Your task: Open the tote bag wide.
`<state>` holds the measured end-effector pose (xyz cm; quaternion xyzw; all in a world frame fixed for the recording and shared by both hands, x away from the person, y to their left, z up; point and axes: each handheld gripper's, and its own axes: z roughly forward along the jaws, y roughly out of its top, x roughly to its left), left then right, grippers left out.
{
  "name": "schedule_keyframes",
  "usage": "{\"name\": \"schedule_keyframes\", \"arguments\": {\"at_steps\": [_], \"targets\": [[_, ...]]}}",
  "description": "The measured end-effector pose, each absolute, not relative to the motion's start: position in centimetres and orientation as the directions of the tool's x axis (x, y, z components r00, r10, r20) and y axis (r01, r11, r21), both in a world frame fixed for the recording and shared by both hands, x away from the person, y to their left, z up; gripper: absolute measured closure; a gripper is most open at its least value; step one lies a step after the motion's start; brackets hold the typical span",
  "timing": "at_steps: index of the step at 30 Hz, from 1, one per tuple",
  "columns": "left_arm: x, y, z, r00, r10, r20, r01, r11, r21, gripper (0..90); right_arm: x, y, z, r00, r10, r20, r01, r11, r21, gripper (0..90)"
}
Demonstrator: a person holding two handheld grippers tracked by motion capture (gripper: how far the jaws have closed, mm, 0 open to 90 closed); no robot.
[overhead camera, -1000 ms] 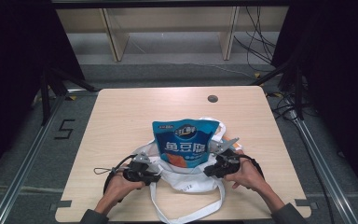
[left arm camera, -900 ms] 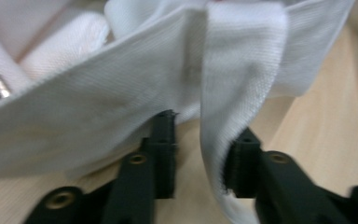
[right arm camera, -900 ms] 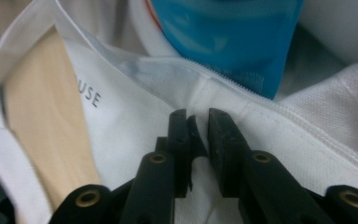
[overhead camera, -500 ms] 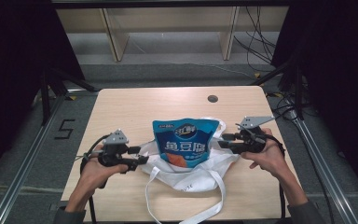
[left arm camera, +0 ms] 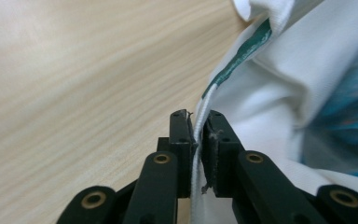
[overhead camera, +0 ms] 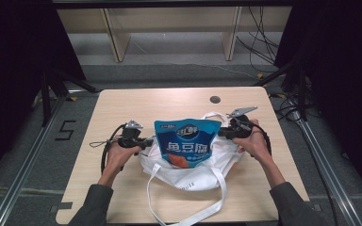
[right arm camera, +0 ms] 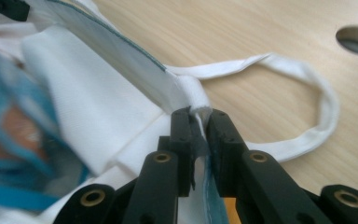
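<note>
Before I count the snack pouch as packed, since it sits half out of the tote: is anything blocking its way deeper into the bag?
Nothing visible blocks it. The left gripper and right gripper each pinch the white tote bag at its rim, one on each side. The blue snack pouch stands in the mouth. The bag's inside below it is hidden.

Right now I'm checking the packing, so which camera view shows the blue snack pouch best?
The high view: the blue snack pouch shows whole, upright in the white cloth tote bag, its print facing the camera. The left gripper view gives a blurred blue patch behind white cloth; the right gripper view a blurred blue-and-orange edge.
</note>
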<state>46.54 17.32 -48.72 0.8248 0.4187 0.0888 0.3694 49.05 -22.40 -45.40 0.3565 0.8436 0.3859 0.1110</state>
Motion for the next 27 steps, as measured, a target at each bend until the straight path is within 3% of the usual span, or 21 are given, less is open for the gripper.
{"name": "schedule_keyframes", "arguments": {"at_steps": [6, 9, 13, 17, 19, 21, 27], "targets": [[47.3, 17.9, -50.8, 0.617, 0.743, -0.26, 0.668, -0.32, 0.671, 82.4, 50.5, -22.8, -47.9, -0.68, 0.71, 0.185, 0.6, 0.393, 0.697, 82.6], [47.1, 17.7, -50.3, 0.627, 0.749, -0.214, 0.649, -0.351, 0.675, 80.8, 50.5, -22.8, -47.7, -0.694, 0.696, 0.186, 0.594, 0.406, 0.694, 82.3], [46.7, 18.3, -49.3, 0.599, 0.771, -0.218, 0.655, -0.315, 0.687, 66.7, 49.9, -22.8, -46.8, -0.687, 0.712, 0.145, 0.582, 0.42, 0.697, 77.5], [45.6, 18.7, -47.9, 0.571, 0.776, -0.268, 0.662, -0.242, 0.709, 51.6, 48.9, -23.2, -45.4, -0.692, 0.72, 0.058, 0.533, 0.454, 0.714, 62.3], [44.9, 19.1, -46.9, 0.541, 0.77, -0.339, 0.666, -0.146, 0.732, 43.9, 48.1, -23.8, -44.3, -0.68, 0.731, 0.06, 0.531, 0.433, 0.728, 55.8], [44.1, 19.5, -45.9, 0.542, 0.759, -0.36, 0.641, -0.097, 0.761, 43.5, 47.4, -24.4, -43.4, -0.694, 0.715, 0.082, 0.522, 0.422, 0.742, 54.5], [40.9, 19.8, -44.0, 0.574, 0.753, -0.322, 0.621, -0.143, 0.771, 44.9, 43.8, -25.7, -41.7, -0.702, 0.71, 0.055, 0.519, 0.459, 0.721, 53.5]]}}
